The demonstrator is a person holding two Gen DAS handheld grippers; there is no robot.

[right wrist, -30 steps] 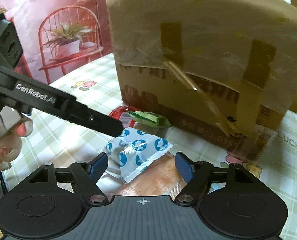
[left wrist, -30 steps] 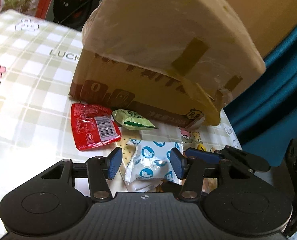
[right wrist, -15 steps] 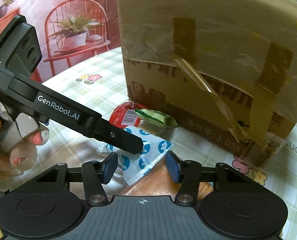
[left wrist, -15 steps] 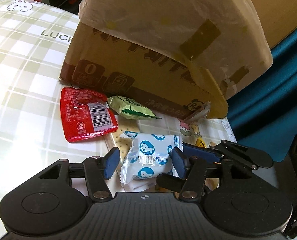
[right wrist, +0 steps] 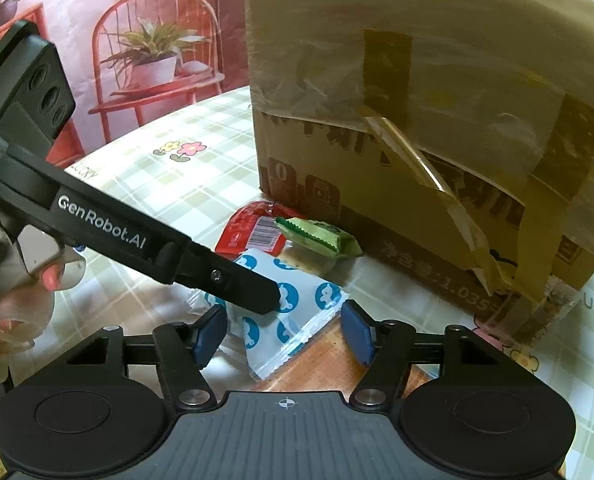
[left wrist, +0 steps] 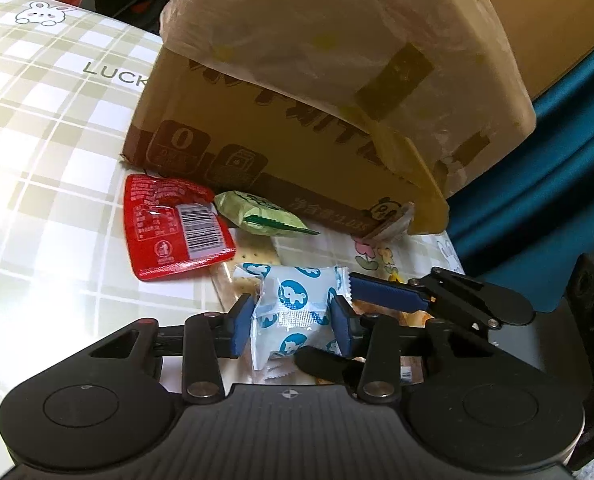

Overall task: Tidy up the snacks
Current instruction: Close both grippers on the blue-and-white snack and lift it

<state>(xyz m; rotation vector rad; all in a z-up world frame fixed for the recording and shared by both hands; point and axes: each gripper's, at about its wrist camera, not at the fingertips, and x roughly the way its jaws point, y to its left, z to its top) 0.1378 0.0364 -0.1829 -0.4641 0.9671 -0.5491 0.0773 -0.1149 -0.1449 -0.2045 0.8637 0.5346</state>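
Snack packet (left wrist: 293, 312), white with blue round prints, sits right between my left gripper (left wrist: 293, 320) pads. Both blue pads touch its sides and the wrapper looks pinched in, so I judge the left jaws shut on it. It rests partly on a clear cracker pack (left wrist: 253, 256) just ahead of the jaws, and I cannot tell if it has lifted off.

From the right wrist view the same packet lies ahead of and between my right gripper (right wrist: 285, 332) pads, one corner reaching toward the camera. Right jaws stand wide, touching nothing. An orange-brown packet (right wrist: 329, 364) lies under that gap.

Further ahead of both jaws: a red packet (left wrist: 173, 228) with a barcode, lying flat, and a green packet (left wrist: 261, 216) just beside it, resting at the foot of a cardboard box (left wrist: 317, 100). The box is taped and film-covered on top. All of it is on a checked tablecloth (left wrist: 57, 128).

Step in hand, as I read it: picking the first snack out of the pile with the left gripper.

Next move calls for a straight lift, keeping the soft wrapper from slipping out. The cracker pack beneath may drag along; watch it. The right gripper sits close on the right side, so I should keep the two tools apart, or use the right to take the orange-brown packet.
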